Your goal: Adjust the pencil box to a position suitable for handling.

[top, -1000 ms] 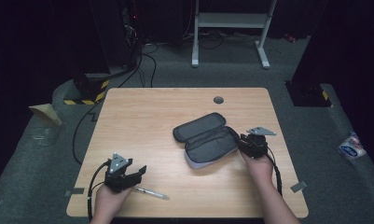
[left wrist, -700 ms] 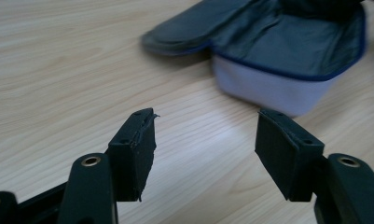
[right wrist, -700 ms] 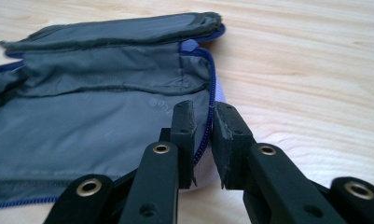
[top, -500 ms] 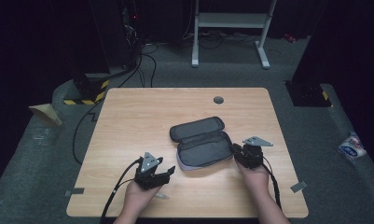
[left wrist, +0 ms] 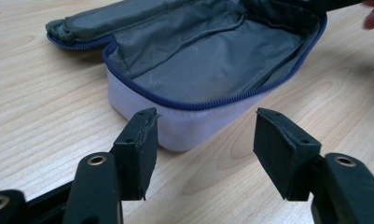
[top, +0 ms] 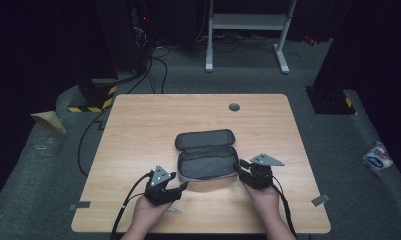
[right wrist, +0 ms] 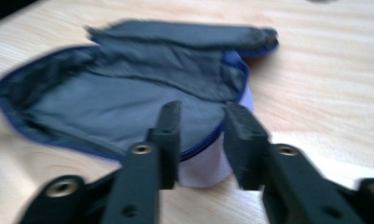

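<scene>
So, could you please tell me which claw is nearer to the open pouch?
Right. The right claw is at the pouch's right end; the left claw sits just short of its front-left corner.

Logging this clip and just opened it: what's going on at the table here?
A person holds a tool in each hand at an open pencil case lying on a wooden table. The case is unzipped, its lid folded back, and looks empty inside. The left tool is open just short of the case's near corner. The right tool is part open at the case's right end, gripping nothing.
</scene>
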A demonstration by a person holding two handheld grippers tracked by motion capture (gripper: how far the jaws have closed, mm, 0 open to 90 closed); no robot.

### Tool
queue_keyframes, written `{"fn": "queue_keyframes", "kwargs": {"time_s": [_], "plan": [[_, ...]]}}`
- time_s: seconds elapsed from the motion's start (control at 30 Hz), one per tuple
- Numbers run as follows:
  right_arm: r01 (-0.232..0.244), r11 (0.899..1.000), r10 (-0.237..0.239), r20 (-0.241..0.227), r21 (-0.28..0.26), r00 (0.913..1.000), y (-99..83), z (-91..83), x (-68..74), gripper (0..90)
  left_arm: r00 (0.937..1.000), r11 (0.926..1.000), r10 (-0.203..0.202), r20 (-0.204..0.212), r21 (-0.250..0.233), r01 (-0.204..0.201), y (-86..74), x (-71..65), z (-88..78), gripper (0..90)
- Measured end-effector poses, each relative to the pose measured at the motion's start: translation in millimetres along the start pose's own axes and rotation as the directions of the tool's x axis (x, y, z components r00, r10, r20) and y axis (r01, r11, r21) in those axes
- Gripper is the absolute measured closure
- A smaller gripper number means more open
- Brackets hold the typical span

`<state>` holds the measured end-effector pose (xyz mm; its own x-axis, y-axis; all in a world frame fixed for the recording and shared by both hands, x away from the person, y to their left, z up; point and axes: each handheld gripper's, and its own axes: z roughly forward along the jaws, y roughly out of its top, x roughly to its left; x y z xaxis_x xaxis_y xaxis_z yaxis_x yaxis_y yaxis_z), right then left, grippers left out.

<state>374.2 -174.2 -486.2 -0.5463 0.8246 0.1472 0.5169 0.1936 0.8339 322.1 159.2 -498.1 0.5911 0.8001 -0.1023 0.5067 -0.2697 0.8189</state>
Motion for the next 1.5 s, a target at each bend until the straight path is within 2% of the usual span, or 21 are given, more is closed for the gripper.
{"fn": "queue_keyframes", "kwargs": {"time_s": [0.07, 0.1, 0.13, 0.17, 0.2, 0.27, 0.3, 0.37, 0.4, 0.47, 0.9, 0.93, 1.13, 1.33, 1.5], "plan": [[0.012, 1.000, -0.012, 0.003, -0.001, 0.9999, 1.3, -8.3, -1.1, 56.4, 0.9999, 0.9999, 0.012, -0.008, 0.008, -0.012, 0.2, -0.9, 0.6, 39.4], [0.007, 1.000, -0.007, 0.004, 0.004, 1.0000, 1.0, -12.0, -2.0, 54.5, 0.9999, 0.9999, 0.009, -0.006, 0.009, -0.009, 0.3, -1.4, 1.2, 38.4], [0.021, 1.000, -0.021, -0.001, 0.011, 0.9998, -1.3, -16.5, -4.3, 50.2, 1.0000, 1.0000, 0.000, 0.005, 0.007, 0.000, 0.2, -3.0, 3.3, 36.9], [0.026, 0.999, -0.026, -0.005, 0.020, 0.9996, -2.7, -17.4, -4.8, 47.4, 1.0000, 1.0000, 0.001, -0.002, 0.009, -0.001, 0.3, -4.3, 4.7, 35.1], [0.026, 0.999, -0.026, -0.005, 0.020, 0.9996, -2.7, -17.4, -4.8, 47.4, 1.0000, 1.0000, 0.001, -0.002, 0.009, -0.001, 0.3, -4.3, 4.7, 34.7], [0.033, 0.999, -0.033, -0.004, 0.036, 0.9994, -8.7, -16.7, -3.8, 44.5, 0.9993, 0.9996, 0.021, -0.030, 0.020, -0.021, 0.6, -4.9, 7.7, 35.0], [0.033, 0.998, -0.033, -0.012, 0.047, 0.9994, -11.3, -15.3, -2.9, 44.2, 0.9993, 0.9998, 0.003, -0.037, 0.019, -0.002, 0.2, -5.8, 9.6, 35.8], [0.055, 0.996, -0.054, -0.014, 0.072, 0.9984, -16.0, -8.7, -0.2, 44.1, 0.9981, 0.9995, 0.001, -0.061, 0.031, 0.001, 0.0, -4.3, 14.0, 39.7], [0.050, 0.996, -0.049, -0.012, 0.078, 0.9987, -16.6, -6.9, 1.0, 44.1, 0.9981, 0.9995, 0.001, -0.061, 0.031, 0.001, 0.0, -4.3, 14.0, 40.3], [0.061, 0.994, -0.061, -0.010, 0.085, 0.9981, -17.5, -0.8, 1.8, 44.6, 0.9956, 0.9994, 0.008, -0.093, 0.033, -0.005, -0.7, -3.7, 19.3, 42.9], [0.056, 0.994, -0.056, -0.001, 0.091, 0.9984, -18.6, 16.2, 12.8, 47.1, 0.9895, 0.9997, -0.014, -0.144, 0.017, 0.017, 5.9, 10.6, 25.7, 52.1], [0.059, 0.994, -0.059, -0.001, 0.094, 0.9982, -17.9, 17.4, 14.1, 47.1, 0.9892, 0.9998, -0.016, -0.146, 0.011, 0.018, 7.0, 11.6, 25.5, 54.6], [0.079, 0.992, -0.080, 0.002, 0.095, 0.9968, -14.2, 21.3, 17.1, 47.0, 0.9884, 0.9991, -0.033, -0.148, 0.023, 0.036, 11.8, 19.5, 26.4, 55.9], [0.060, 0.993, -0.061, 0.009, 0.101, 0.9981, -11.9, 23.2, 17.6, 47.0, 0.9879, 0.9995, -0.006, -0.155, 0.030, 0.011, 12.8, 20.8, 26.1, 57.7], [0.069, 0.992, -0.070, 0.011, 0.103, 0.9975, -11.5, 22.5, 17.4, 46.9, 0.9895, 0.9992, -0.012, -0.144, 0.036, 0.017, 12.6, 23.4, 23.2, 56.6]]}}
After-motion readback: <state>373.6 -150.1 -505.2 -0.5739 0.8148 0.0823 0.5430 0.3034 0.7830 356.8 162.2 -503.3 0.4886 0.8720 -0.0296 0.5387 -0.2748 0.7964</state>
